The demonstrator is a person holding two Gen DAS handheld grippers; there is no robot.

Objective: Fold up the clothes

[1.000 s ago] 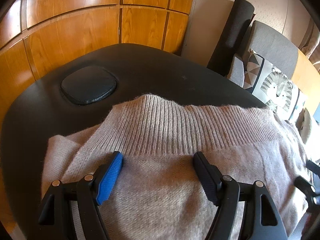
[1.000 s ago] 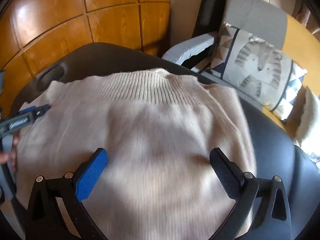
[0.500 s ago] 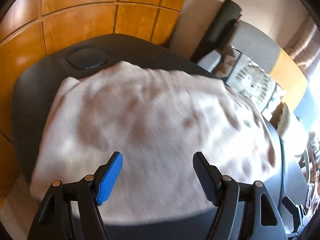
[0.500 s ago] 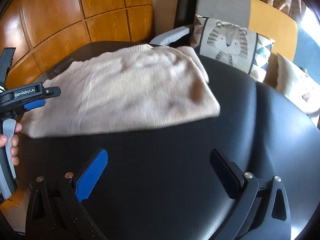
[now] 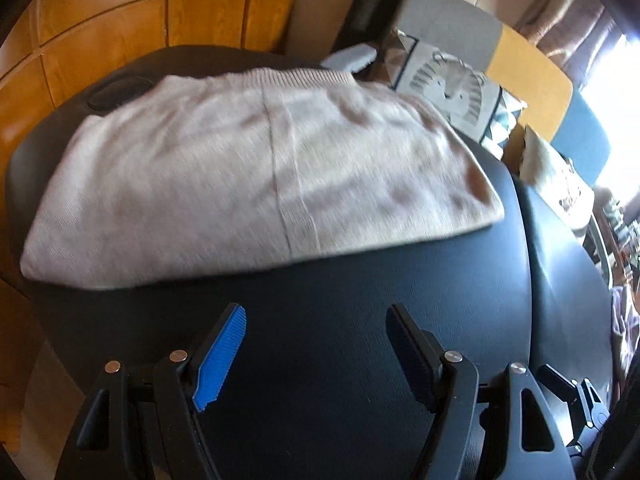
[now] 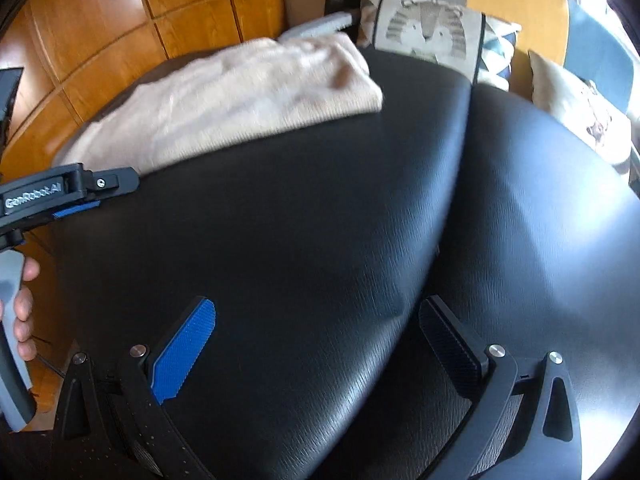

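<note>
Both of my hand-held grippers, left [image 5: 316, 332] and right [image 6: 316, 330], hang spread and empty over the black cushion [image 6: 320, 220], clear of the beige sweater [image 5: 248, 184], which lies as a flat folded rectangle at its far end.

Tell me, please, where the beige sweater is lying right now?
The folded beige sweater lies on the far left part of the black leather seat, ahead of both open hand-held grippers, with the lion-print cushion just beyond its right end.

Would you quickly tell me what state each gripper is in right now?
Left gripper: open, holding nothing, short of the sweater.
Right gripper: open, holding nothing, over the black seat.
</note>
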